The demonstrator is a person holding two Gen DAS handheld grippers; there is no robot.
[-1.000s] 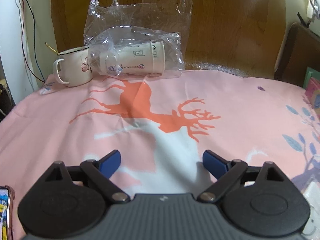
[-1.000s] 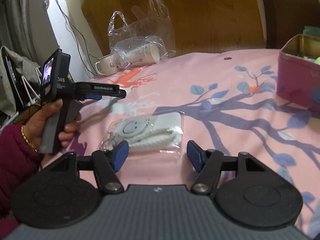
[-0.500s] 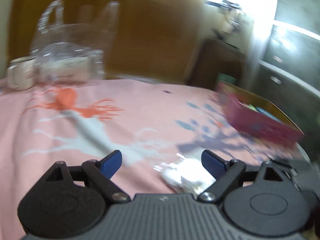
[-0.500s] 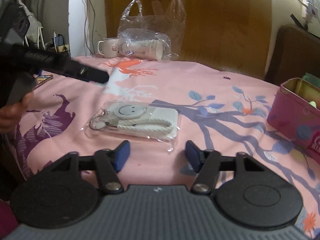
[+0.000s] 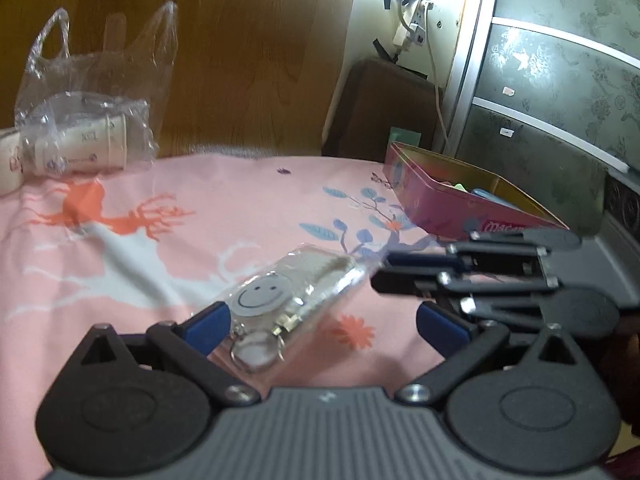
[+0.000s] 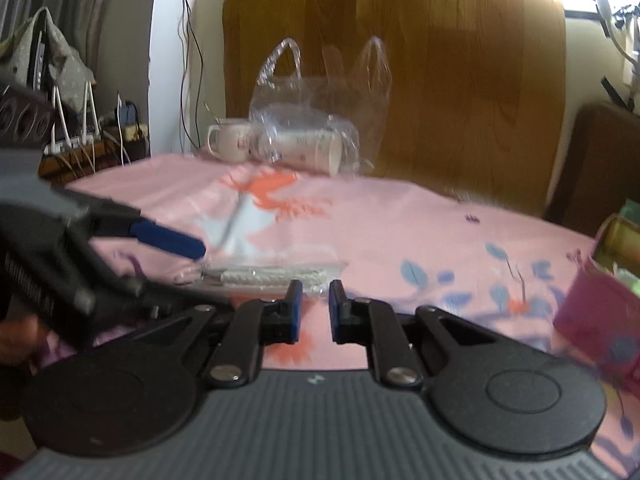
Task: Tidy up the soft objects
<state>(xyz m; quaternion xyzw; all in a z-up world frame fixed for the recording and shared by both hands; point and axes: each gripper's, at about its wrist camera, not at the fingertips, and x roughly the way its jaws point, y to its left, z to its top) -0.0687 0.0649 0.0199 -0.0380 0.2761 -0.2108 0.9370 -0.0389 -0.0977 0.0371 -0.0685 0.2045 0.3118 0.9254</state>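
Observation:
A clear packet (image 5: 288,300) with a white smiley keyring and braided strap lies on the pink cloth; it also shows in the right wrist view (image 6: 272,274). My left gripper (image 5: 324,324) is open, its fingers on either side of the packet's near end. My right gripper (image 6: 313,312) is nearly closed, its pads a narrow gap apart at the packet's edge, holding nothing that I can see. It shows in the left wrist view (image 5: 404,268) at the packet's right end. A pink tin box (image 5: 460,204) with items inside stands at the right.
A clear plastic bag with paper cups (image 5: 84,144) and a white mug (image 6: 230,138) stand at the table's far edge before a wooden board. A brown chair (image 5: 380,108) is behind the tin. Cables and a shelf are at the left (image 6: 92,136).
My left gripper swung right from the cups to the packet and now straddles it. My right gripper moved up to the packet's edge and its fingers closed to a narrow gap.

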